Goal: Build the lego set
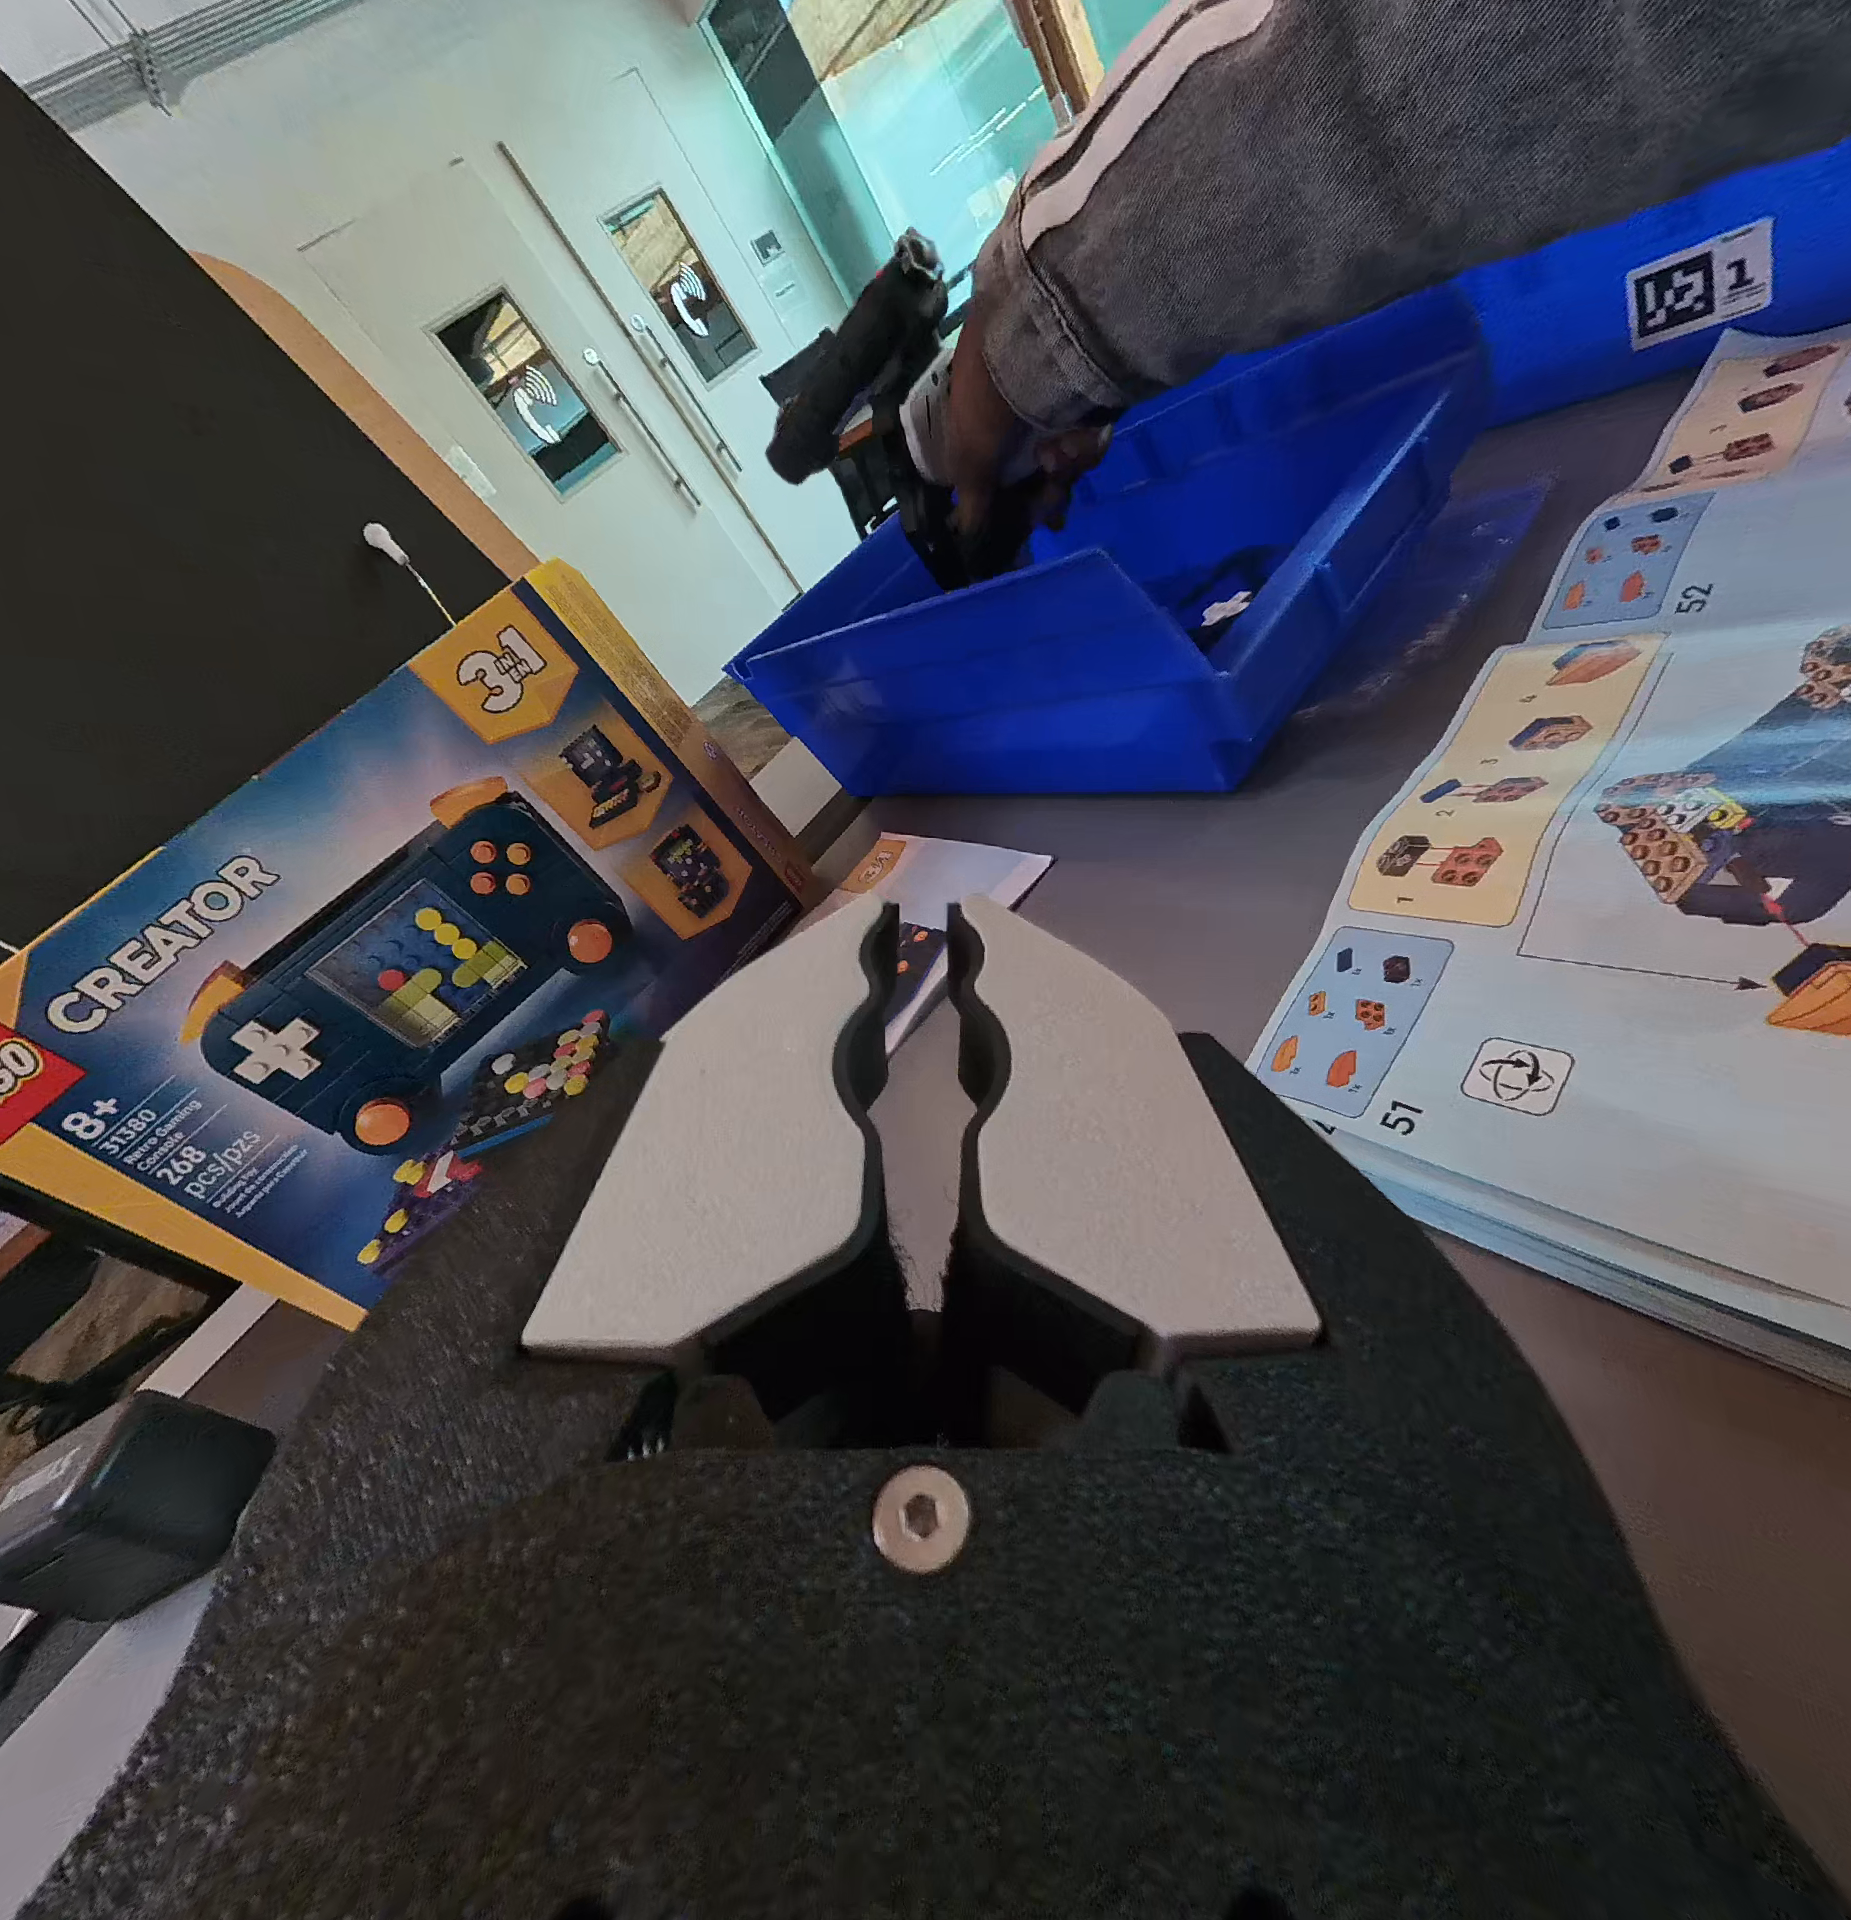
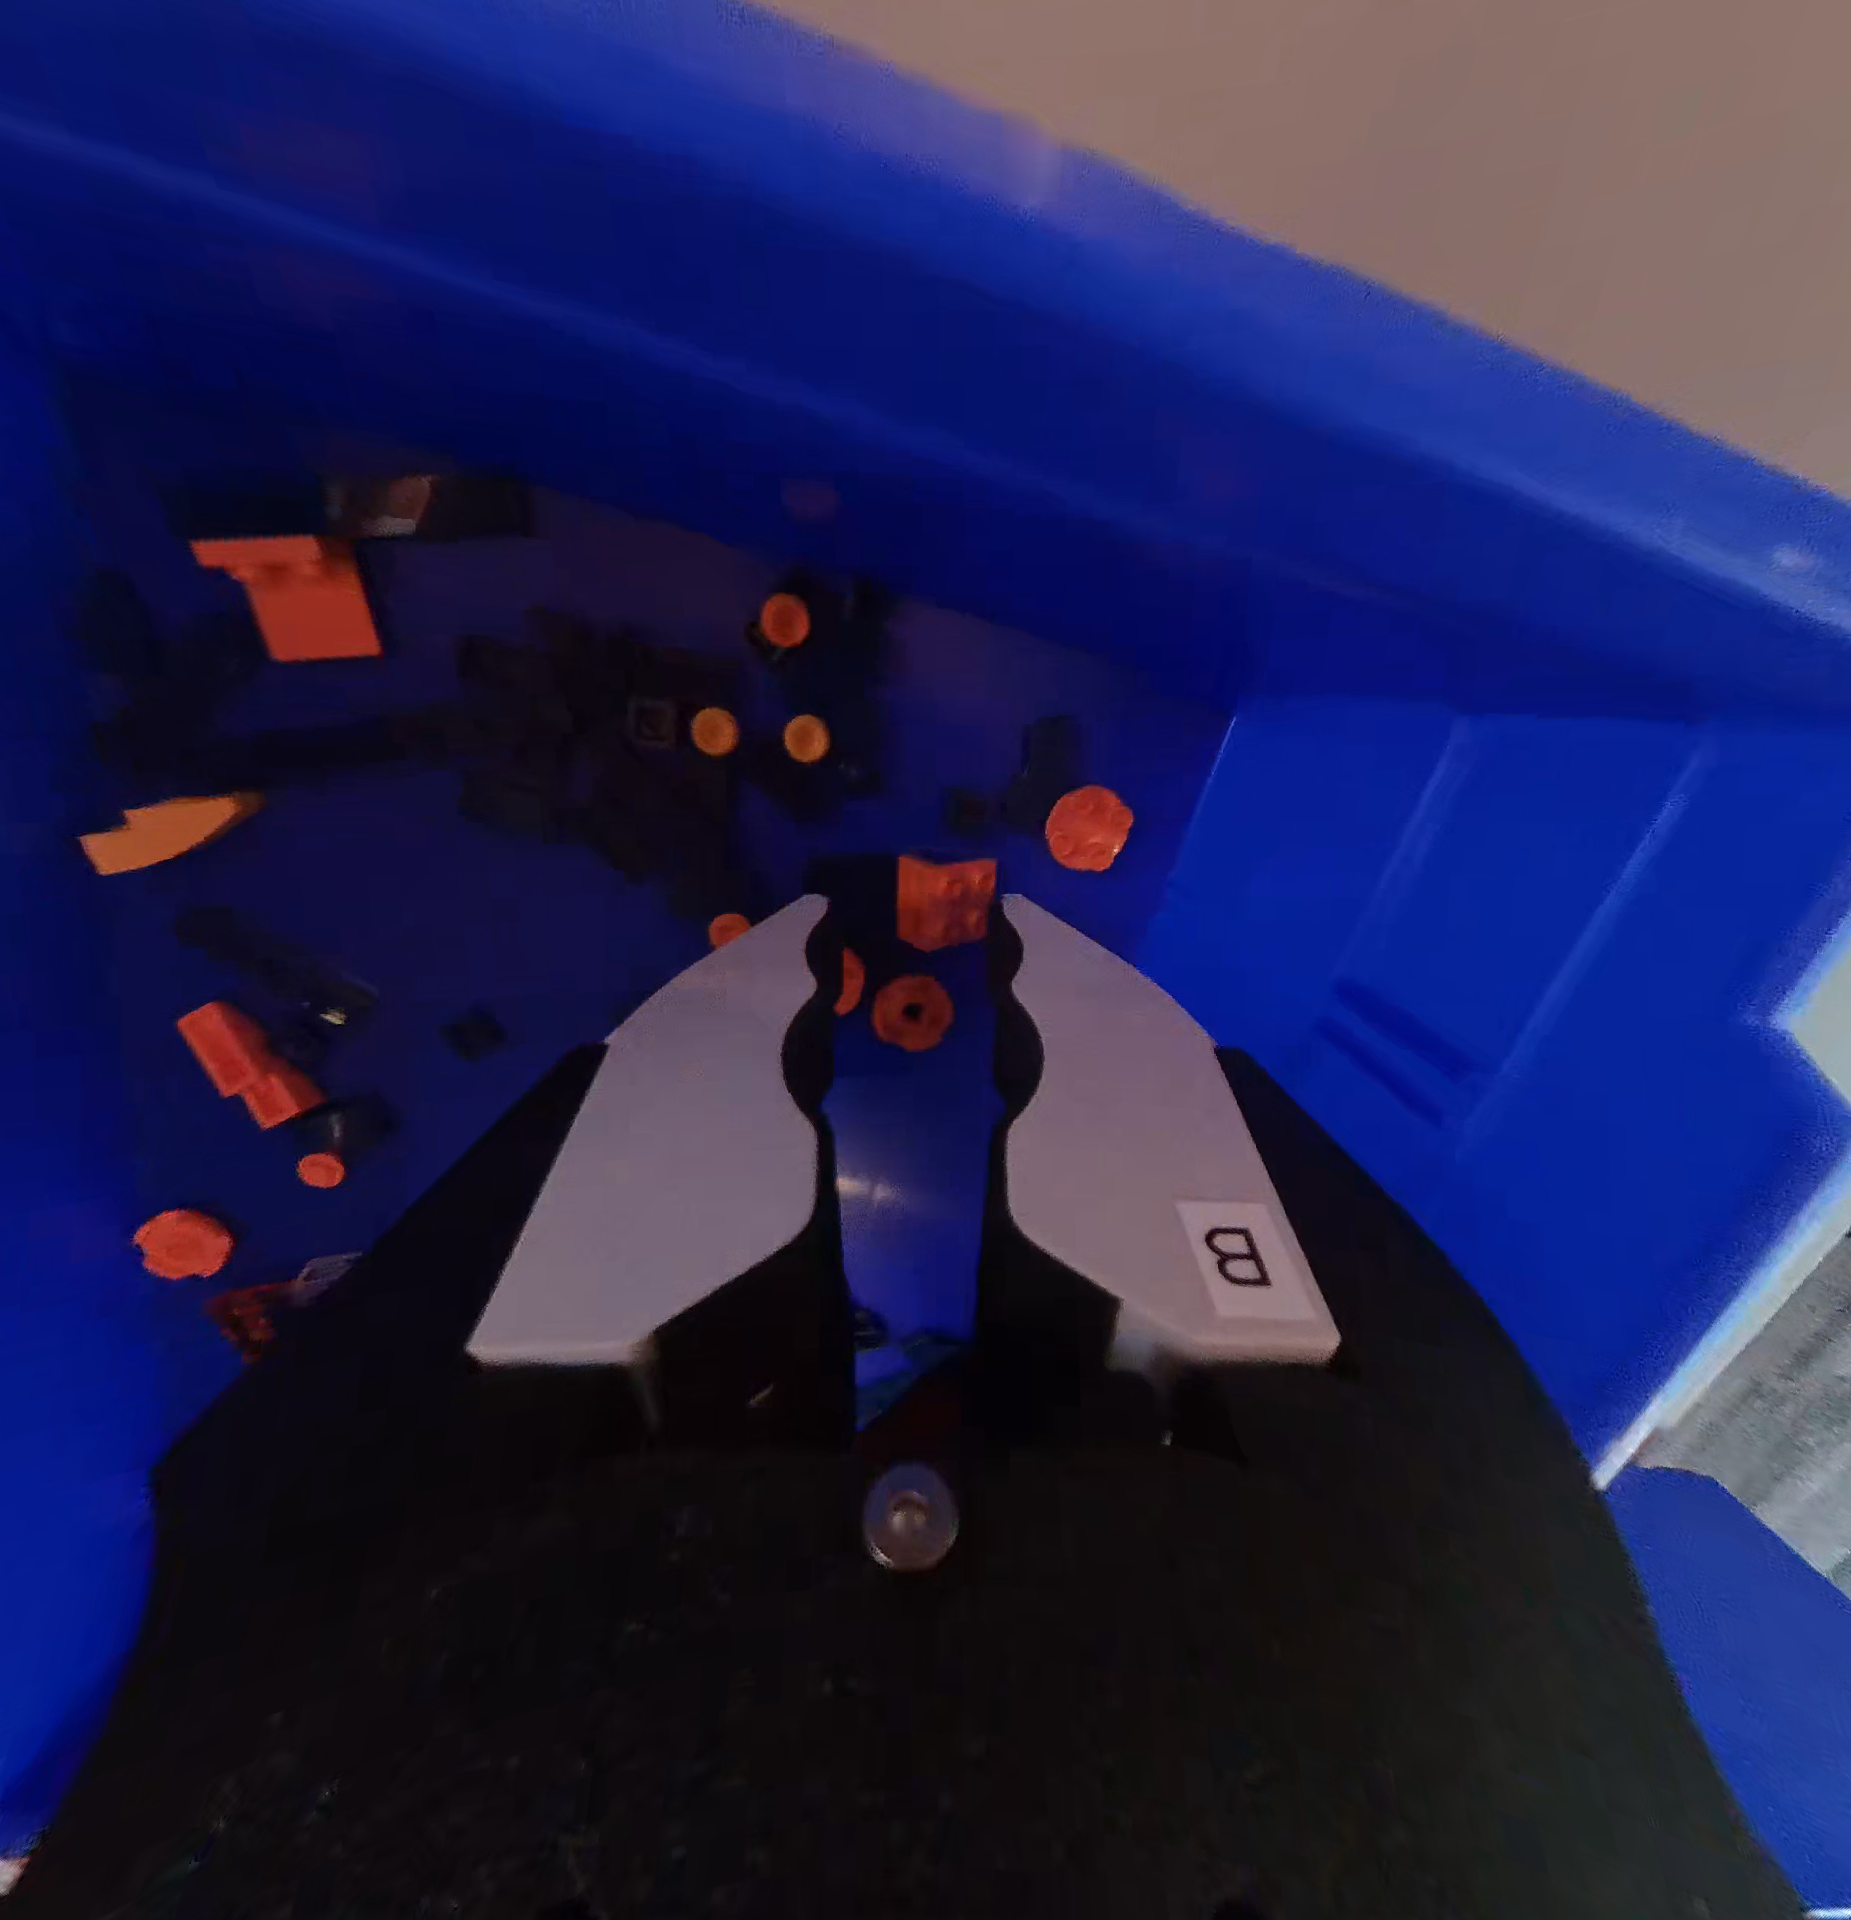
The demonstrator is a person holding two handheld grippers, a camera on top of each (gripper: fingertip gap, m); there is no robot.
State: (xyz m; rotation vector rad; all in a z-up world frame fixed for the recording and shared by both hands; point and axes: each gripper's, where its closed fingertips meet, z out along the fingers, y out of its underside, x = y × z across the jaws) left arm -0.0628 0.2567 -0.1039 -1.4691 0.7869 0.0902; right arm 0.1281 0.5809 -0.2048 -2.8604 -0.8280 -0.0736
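My right gripper (image 2: 916, 914) reaches down into a blue bin (image 2: 1004, 416) of loose orange and dark pieces. Its jaws stand apart. A small orange studded brick (image 2: 947, 902) lies between the fingertips, close to the right one, with a dark piece (image 2: 856, 883) beside it on the left. I see no pad pressing on either. An orange round piece (image 2: 910, 1011) lies on the bin floor below the gap. My left gripper (image 1: 919, 914) hovers low over the grey table with a narrow gap and nothing in it. The left wrist view shows the right gripper (image 1: 952, 520) inside the bin (image 1: 1004, 707).
A toy set box (image 1: 360, 935) stands at the left. A small leaflet (image 1: 962, 873) lies just beyond my left fingertips. An open instruction booklet (image 1: 1627, 935) lies at the right. A second blue bin (image 1: 1627, 249) with a marker tag stands behind. A person's grey sleeve (image 1: 1316, 208) reaches over the bin. The left gripper's tips are roughly 40 centimetres from the right gripper's.
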